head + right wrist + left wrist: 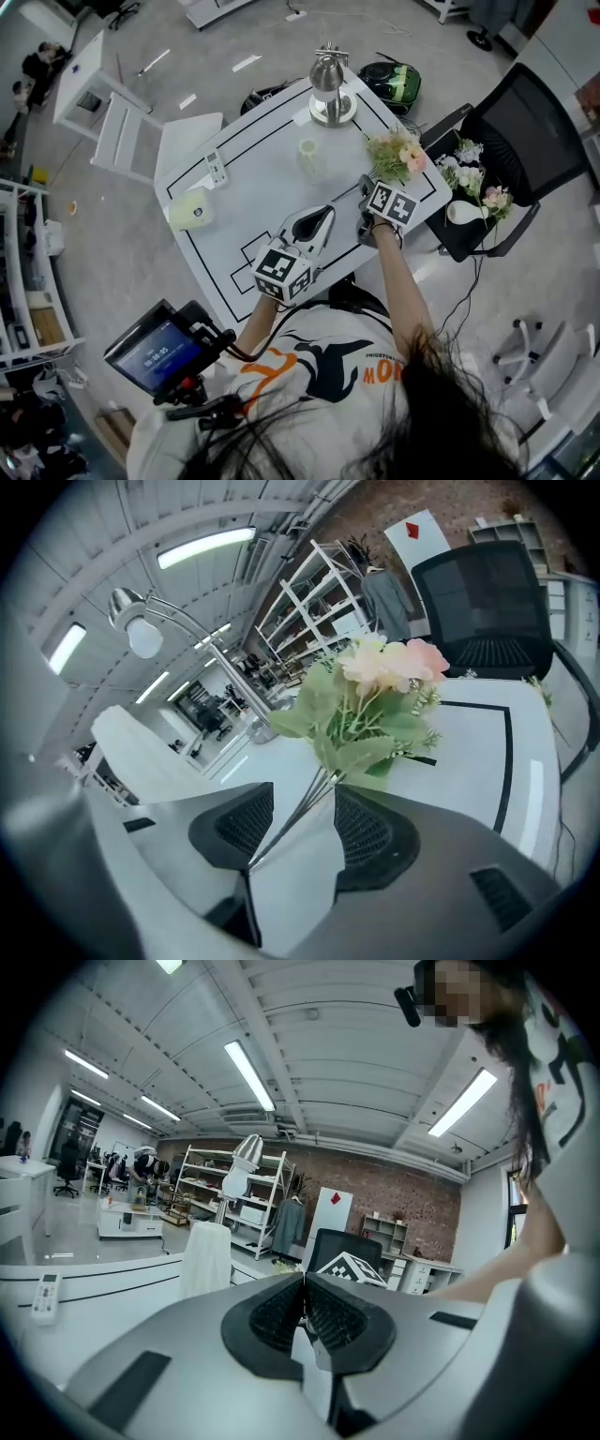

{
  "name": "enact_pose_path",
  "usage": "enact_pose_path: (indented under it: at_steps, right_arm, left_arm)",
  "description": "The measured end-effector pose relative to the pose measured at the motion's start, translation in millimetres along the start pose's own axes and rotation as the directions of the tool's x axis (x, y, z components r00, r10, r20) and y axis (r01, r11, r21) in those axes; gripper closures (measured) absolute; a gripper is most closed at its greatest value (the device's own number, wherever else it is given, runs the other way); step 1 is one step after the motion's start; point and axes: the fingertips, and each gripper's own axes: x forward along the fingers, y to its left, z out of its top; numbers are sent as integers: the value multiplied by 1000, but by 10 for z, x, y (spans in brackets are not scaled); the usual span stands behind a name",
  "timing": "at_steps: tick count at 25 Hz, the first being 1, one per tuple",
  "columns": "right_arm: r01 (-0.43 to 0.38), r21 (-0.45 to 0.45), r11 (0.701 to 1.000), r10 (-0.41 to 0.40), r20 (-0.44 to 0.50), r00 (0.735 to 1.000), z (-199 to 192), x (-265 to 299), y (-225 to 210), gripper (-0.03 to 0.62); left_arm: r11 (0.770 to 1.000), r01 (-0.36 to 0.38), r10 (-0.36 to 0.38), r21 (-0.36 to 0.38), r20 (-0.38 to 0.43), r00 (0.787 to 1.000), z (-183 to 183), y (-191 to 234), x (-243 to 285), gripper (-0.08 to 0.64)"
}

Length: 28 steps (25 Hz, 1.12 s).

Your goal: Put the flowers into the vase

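Note:
A small white vase point(309, 157) stands upright near the middle of the white table point(244, 202); the left gripper view shows the vase point(206, 1258) at the left, ahead of the jaws. A bunch of pink and cream flowers point(397, 155) with green leaves lies at the table's right edge. My right gripper point(367, 190) points at it, open. In the right gripper view the flowers point(375, 691) are just ahead, and their thin stems run between the spread pads point(367, 832) without being pressed. My left gripper point(322, 218) is shut on nothing, hovering over the table's near part.
A metal desk lamp point(328, 80) stands at the table's far edge. A remote point(217, 167) and a pale yellow roll point(190, 210) lie at the left. A black chair point(525, 141) right of the table holds more flowers point(473, 178).

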Motion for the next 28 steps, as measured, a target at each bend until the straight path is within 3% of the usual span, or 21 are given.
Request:
enact_pose_path:
  at_steps: [8, 16, 18, 23, 28]
  right_arm:
    - [224, -68, 972, -226, -22, 974, 131, 190, -293, 391]
    - [336, -116, 935, -347, -84, 934, 221, 384, -365, 380]
    - [335, -103, 937, -344, -88, 935, 241, 398, -393, 385]
    - [278, 40, 960, -275, -70, 959, 244, 332, -483, 503]
    - [203, 120, 972, -199, -44, 979, 233, 239, -529, 540]
  left_arm:
    - [999, -52, 52, -3, -3, 999, 18, 154, -19, 549]
    - [996, -85, 85, -12, -10, 996, -26, 257, -113, 549]
    - [995, -95, 95, -15, -8, 995, -32, 284, -134, 549]
    - [994, -107, 107, -21, -1, 994, -30, 344, -170, 549]
    - [995, -99, 99, -24, 3, 995, -21, 347, -158, 549]
